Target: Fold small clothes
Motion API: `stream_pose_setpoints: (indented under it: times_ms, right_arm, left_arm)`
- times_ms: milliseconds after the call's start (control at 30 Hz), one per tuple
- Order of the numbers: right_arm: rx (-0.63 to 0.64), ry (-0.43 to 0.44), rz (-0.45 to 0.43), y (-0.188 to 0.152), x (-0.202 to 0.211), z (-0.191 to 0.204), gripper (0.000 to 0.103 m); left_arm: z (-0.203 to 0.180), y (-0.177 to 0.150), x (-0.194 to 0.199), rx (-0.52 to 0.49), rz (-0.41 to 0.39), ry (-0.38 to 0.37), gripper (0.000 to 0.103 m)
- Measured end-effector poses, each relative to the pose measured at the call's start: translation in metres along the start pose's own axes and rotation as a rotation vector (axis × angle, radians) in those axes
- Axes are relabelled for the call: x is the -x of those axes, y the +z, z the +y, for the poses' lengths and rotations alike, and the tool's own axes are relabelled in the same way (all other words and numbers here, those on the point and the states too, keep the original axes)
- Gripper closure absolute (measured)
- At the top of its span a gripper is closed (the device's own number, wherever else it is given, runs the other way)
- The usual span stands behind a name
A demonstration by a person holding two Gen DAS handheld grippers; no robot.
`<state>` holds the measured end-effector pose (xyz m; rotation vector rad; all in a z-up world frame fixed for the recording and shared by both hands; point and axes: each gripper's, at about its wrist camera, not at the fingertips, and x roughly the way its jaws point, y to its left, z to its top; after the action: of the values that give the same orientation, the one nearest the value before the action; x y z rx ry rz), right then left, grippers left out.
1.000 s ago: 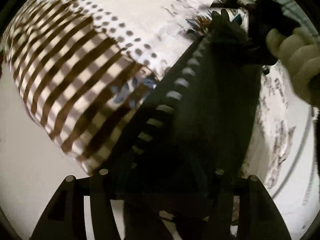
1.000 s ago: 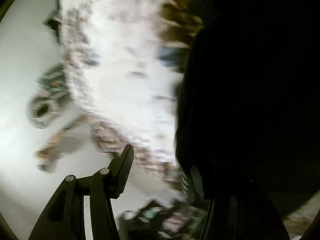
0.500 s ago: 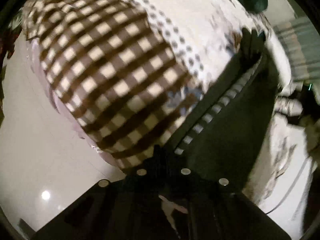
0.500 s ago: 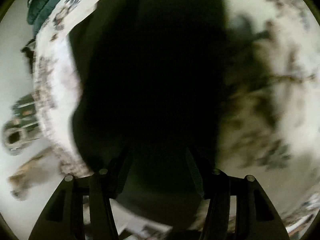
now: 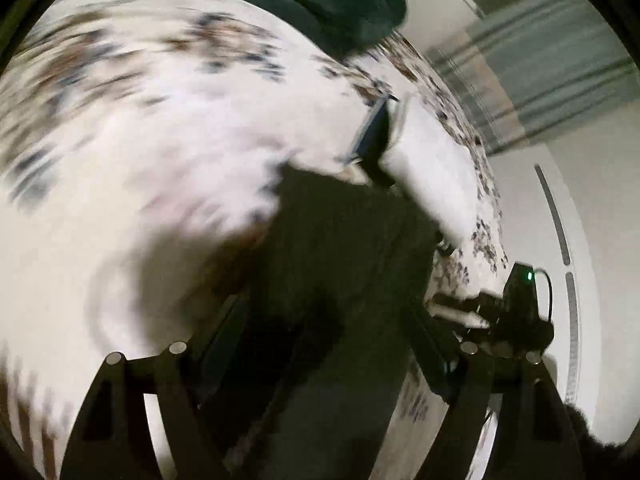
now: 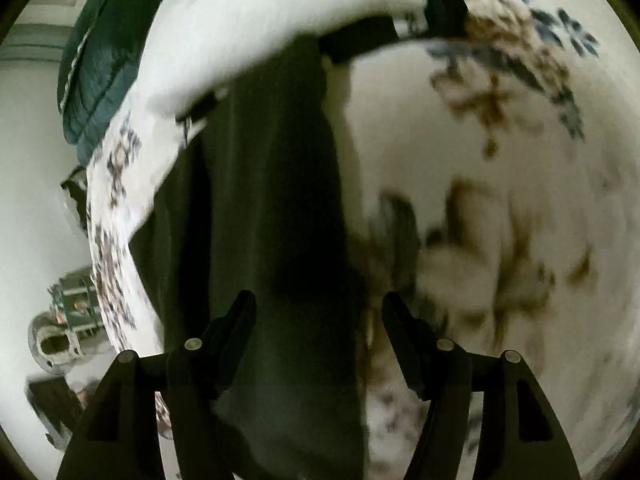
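Lying between both sets of parted jaws: dark garment (image 5: 340, 280). Left gripper (image 5: 320, 364) and right gripper (image 6: 318, 332) clamping nothing. Risking a one-layer pinch, or snagging the floral bedsheet (image 6: 500, 200) underneath.

Black fingers (image 6: 234, 336), silver screws, white sleeve (image 5: 432, 168)
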<state>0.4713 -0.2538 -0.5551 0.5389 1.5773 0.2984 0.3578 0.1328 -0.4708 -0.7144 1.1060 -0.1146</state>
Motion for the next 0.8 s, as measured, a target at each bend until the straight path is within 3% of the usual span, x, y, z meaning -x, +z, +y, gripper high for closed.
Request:
stream_pose_setpoints:
  times_ms: [100,200,267,300,367,400,500,667,767,800]
  right_arm:
    - [-0.05,0.011,-0.008,0.028,-0.003,-0.017,0.036]
    - [-0.131,0.094,-0.003,0.043,-0.023,-0.019,0.036]
    - [-0.165,0.138,-0.007,0.053,-0.034,-0.025,0.036]
    - [-0.181,0.155,-0.013,0.059,-0.04,-0.028,0.036]
    - [-0.186,0.173,-0.012,0.064,-0.047,-0.029,0.045]
    - [-0.18,0.184,-0.01,0.066,-0.05,-0.027,0.063]
    - [-0.175,0.161,-0.033,0.067,-0.049,-0.024,0.088]
    - [-0.15,0.068,-0.124,0.058,-0.027,-0.01,0.091]
    - [-0.155,-0.005,-0.11,0.06,-0.033,-0.009,0.09]
    - [-0.155,-0.023,-0.092,0.063,-0.038,-0.007,0.085]
  left_arm:
    - [-0.015,0.045,-0.058,-0.033,0.072,0.007,0.025]
    - [-0.019,0.069,-0.112,-0.074,0.149,0.049,0.028]
    - [-0.023,0.076,-0.129,-0.123,0.152,0.046,0.08]
    - [-0.027,0.077,-0.131,-0.159,0.154,0.05,0.1]
    - [-0.034,0.083,-0.125,-0.23,0.109,0.035,0.1]
    - [-0.034,0.086,-0.116,-0.253,0.1,0.017,0.1]
    - [-0.022,0.102,-0.099,-0.263,0.094,-0.003,0.101]
    - [0.013,0.137,-0.107,-0.256,0.112,0.021,0.103]
    - [0.022,0.159,-0.118,-0.222,0.152,-0.043,0.103]
    - [0.02,0.161,-0.12,-0.207,0.176,-0.074,0.099]
